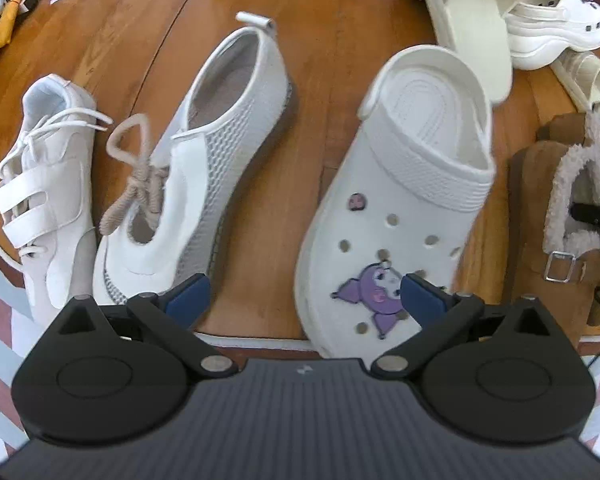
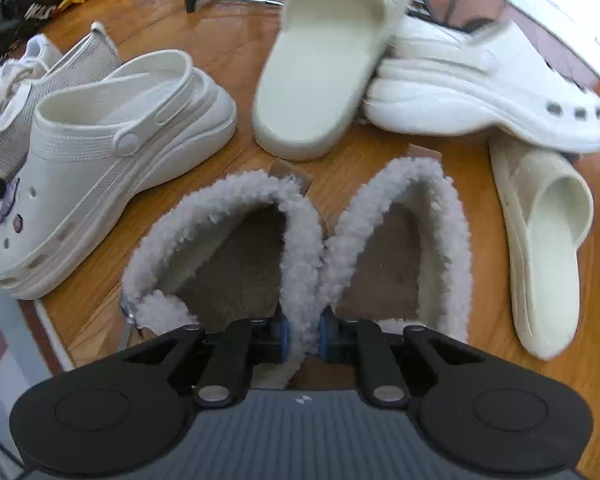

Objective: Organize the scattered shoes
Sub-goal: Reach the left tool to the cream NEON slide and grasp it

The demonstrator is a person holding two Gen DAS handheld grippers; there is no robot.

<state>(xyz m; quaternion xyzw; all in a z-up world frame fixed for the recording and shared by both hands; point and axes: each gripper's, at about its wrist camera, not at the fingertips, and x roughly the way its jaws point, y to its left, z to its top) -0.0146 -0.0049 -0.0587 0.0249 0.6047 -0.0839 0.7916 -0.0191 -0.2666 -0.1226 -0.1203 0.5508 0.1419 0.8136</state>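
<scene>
In the left wrist view, going left to right, a white strapped sneaker (image 1: pixel 46 184), a white mesh lace-up shoe (image 1: pixel 204 168) and a white clog with a purple charm (image 1: pixel 400 208) stood roughly side by side on the wooden floor (image 1: pixel 320 40), with 1 brown fleece-lined slipper (image 1: pixel 556 232) at the right edge. The left gripper (image 1: pixel 304 296) hovered with its fingers spread wide, holding nothing. The right wrist view showed what the first hid: 2 fleece-lined slippers (image 2: pixel 292 248) set together, the right gripper (image 2: pixel 303 338) pinched narrowly on their touching fleece rims. Upper right, a cream slide (image 2: pixel 324 68) leaned on a second white clog (image 2: pixel 480 84), another cream slide (image 2: pixel 540 240) lying apart, so that corner seemingly remained to sort.
</scene>
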